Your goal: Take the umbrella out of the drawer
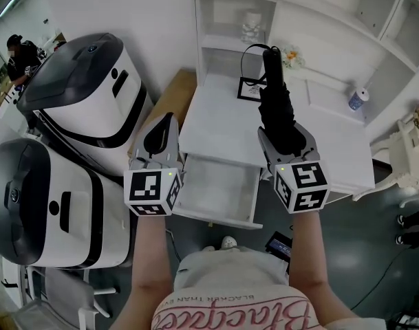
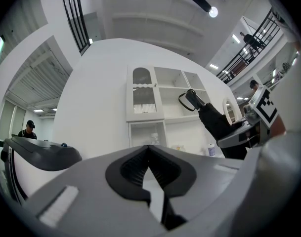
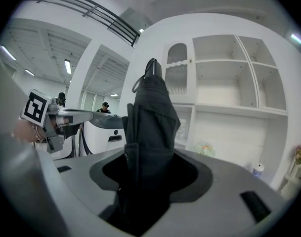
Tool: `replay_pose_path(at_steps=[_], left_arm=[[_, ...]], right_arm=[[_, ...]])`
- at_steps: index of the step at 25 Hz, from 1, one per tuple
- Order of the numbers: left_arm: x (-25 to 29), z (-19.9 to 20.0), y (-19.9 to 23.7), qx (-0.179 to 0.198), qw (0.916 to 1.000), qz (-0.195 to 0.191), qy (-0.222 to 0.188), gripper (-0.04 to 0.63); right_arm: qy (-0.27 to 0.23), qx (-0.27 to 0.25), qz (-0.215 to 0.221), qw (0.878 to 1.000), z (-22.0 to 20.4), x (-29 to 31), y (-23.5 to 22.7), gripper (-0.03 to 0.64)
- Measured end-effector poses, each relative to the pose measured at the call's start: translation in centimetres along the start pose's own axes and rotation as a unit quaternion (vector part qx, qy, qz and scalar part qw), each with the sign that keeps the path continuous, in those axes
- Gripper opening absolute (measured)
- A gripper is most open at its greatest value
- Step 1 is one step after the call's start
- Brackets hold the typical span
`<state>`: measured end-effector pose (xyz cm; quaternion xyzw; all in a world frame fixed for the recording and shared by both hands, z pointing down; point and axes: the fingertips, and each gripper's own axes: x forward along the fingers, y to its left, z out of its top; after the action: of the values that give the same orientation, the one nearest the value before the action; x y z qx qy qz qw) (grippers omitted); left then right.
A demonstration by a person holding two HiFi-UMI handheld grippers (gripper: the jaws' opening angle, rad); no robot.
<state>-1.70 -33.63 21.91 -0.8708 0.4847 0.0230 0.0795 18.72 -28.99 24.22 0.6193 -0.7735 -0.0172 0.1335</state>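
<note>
Umbrella (image 1: pixel 275 105) in the head view stands right of centre, folded and black. Its lower part is clamped in the jaws of the right hand-held gripper (image 1: pixel 286 141). Its long axis runs from the jaws up the frame toward the shelves, with the strap loop (image 1: pixel 245 59) at the top end. It hangs above the white bench (image 1: pixel 216 126), clear of the open drawer (image 1: pixel 219 191) at lower centre, which looks bare inside. The left hand-held gripper (image 1: pixel 166 124) sits by the drawer's left edge, well apart from the umbrella. In the left gripper view, its two jaws meet tip to tip at mid-frame with nothing between them. The umbrella (image 2: pixel 215 121) shows at the right of that frame, tilted up-left out of the right hand-held gripper (image 2: pixel 235 134). In the right gripper view the umbrella (image 3: pixel 151 122) fills the centre, rising straight out from between the jaws, which press on its fabric from both sides. The left hand-held gripper (image 3: pixel 61 116) shows at the left edge. The taking-out looks done. Any coming move would fall to the right hand-held gripper, which alone has the umbrella. That move turns on the long axis pointing up the frame, so laying the umbrella down would mean tipping it flat over the bench.
</note>
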Motion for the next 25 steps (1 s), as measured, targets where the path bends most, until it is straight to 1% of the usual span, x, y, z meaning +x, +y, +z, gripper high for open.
replay_pose_path(at_steps=[3,7,15,25], left_arm=[[0.2,0.3,0.0,0.001,1.0000,0.001,-0.002,0.009],[0.5,0.6,-0.1,0.002,1.0000,0.001,-0.007,0.009],[0.8,0.9,-0.1,0.005,0.9999,0.002,-0.010,0.009],[0.8,1.5,-0.7,0.011,0.9998,-0.004,-0.014,0.009]], right_arm=[[-0.008,-0.004,-0.006,1.000,0.3,-0.3,-0.4,0.239],[-0.020,0.009,-0.014,1.000,0.7,-0.8,-1.5,0.239],[-0.024,0.020,-0.039,0.999,0.7,-1.8,-3.8,0.239],[-0.031,0.021,-0.040,0.999,0.8,-2.5,-4.1,0.239]])
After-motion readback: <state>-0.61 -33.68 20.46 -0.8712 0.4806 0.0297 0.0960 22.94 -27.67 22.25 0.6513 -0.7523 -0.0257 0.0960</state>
